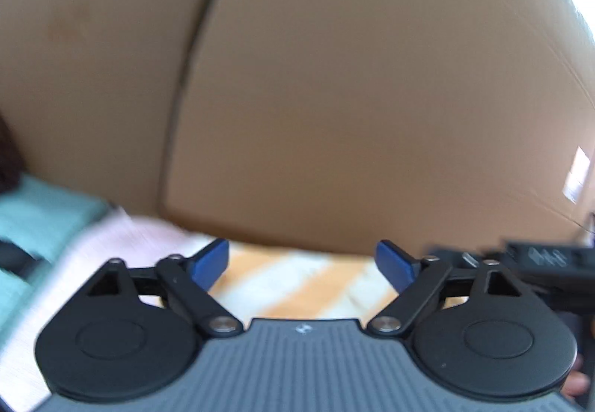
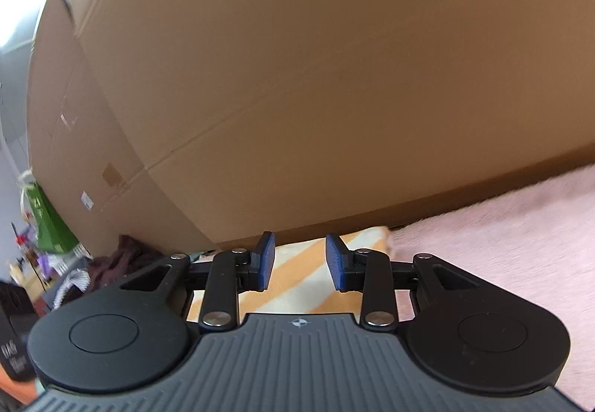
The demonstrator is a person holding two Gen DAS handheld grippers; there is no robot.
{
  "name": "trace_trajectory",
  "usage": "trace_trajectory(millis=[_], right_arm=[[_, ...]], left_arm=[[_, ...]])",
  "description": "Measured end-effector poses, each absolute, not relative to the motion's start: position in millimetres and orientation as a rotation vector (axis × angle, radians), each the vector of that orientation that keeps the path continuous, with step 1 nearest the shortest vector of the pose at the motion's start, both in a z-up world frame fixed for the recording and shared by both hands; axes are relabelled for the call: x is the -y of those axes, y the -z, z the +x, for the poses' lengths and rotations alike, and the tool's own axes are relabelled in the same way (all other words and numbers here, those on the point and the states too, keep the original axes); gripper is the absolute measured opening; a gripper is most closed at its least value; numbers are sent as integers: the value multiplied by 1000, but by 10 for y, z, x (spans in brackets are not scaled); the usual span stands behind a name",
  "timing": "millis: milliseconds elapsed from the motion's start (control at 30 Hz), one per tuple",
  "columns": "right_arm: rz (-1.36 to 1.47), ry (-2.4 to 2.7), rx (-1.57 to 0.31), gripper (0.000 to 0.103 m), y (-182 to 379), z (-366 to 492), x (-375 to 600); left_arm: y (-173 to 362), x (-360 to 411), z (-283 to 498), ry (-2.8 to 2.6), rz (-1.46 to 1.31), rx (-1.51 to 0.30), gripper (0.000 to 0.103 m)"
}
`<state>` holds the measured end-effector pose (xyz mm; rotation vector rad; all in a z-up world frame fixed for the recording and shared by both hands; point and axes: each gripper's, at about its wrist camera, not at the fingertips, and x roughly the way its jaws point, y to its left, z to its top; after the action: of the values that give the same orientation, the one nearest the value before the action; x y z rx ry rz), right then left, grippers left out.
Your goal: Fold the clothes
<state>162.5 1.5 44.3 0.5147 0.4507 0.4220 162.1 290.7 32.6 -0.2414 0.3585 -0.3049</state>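
just ahead of and below both grippers lies the orange-and-white striped cloth (image 2: 297, 285), spread flat on a pink fuzzy surface (image 2: 502, 256), with a large cardboard box (image 2: 316, 77) standing close behind it. the left gripper (image 1: 302, 265) has its blue pads spread wide, with nothing between them; the striped cloth (image 1: 297, 282) shows through the gap underneath, and whether the pads touch it i cannot tell. the right gripper (image 2: 300, 265) is narrower but still parted, its pads apart with only the striped cloth seen beyond them, nothing pinched. at the right edge of the left wrist view a black gripper body (image 1: 539, 263) shows just beside the left one, probably the right gripper, so the two hands seem close together.

i judge this as the reach toward a fresh hold: neither gripper carries fabric, and both point slightly downward toward the cloth's far part near the box. the next move calls for lowering each pair of pads onto an edge or corner and closing on a single layer without dragging the pink surface along. to the left of the left gripper sits a teal fabric (image 1: 37, 211), blurred, with something dark beyond it.
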Motion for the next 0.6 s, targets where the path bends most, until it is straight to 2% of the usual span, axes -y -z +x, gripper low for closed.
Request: trace_trajectory(millis=[67,233,333,367,600], right_arm=[[561,-393,-476,33,-316,1720,-25],[697,-390,-480,22,-35,1783,134],[700,-352,-483,3,-7,1762,139],[703,-338,-486,1,-3,1752,142],[662,-329,-498,0,-54,1725,122]], left_arm=[[-292,-2868,1685,290,-211,-407,78],[-323,-2812,1684,298,-168,-432,89],[-265,-2857,1645,304,-173,-436,89],[-232,-2880,1645,307,-180,-437,89],[-178,-2952,1748,329,-181,-439,90]])
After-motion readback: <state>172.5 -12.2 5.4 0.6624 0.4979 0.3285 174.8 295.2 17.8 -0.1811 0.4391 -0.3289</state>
